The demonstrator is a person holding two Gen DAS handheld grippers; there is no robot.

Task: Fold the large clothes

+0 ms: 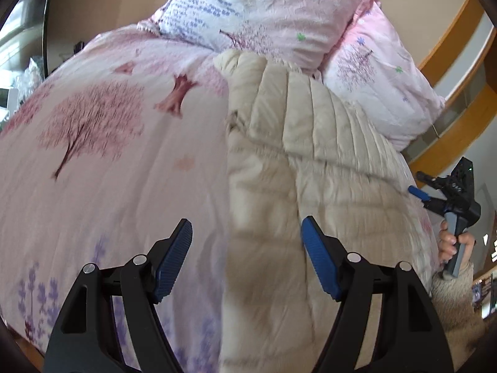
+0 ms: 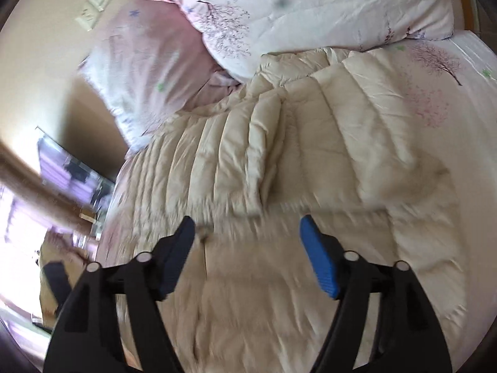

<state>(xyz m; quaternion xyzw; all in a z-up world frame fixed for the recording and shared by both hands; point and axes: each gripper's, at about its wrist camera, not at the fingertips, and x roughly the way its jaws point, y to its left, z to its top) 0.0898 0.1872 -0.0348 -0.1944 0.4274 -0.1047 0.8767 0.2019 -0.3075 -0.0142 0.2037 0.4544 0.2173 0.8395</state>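
A cream quilted puffer coat (image 1: 298, 161) lies lengthwise on a bed, partly folded over itself. My left gripper (image 1: 247, 233) hovers open above the coat's near left edge, nothing between its blue pads. In the right wrist view the same coat (image 2: 279, 155) fills the middle, with a folded flap running across it. My right gripper (image 2: 247, 233) stands open over the coat's near part, holding nothing. From the left wrist view the right gripper (image 1: 419, 186) shows at the coat's right edge, held by a hand (image 1: 450, 242) in a fuzzy beige sleeve.
The coat rests on a pink duvet with cherry-tree print (image 1: 93, 143). Matching pillows (image 1: 379, 71) and a bunched quilt (image 2: 310, 9) lie at the head. A wooden bed frame (image 1: 450, 46) curves along the right. A wall and window (image 2: 18, 217) are at the left.
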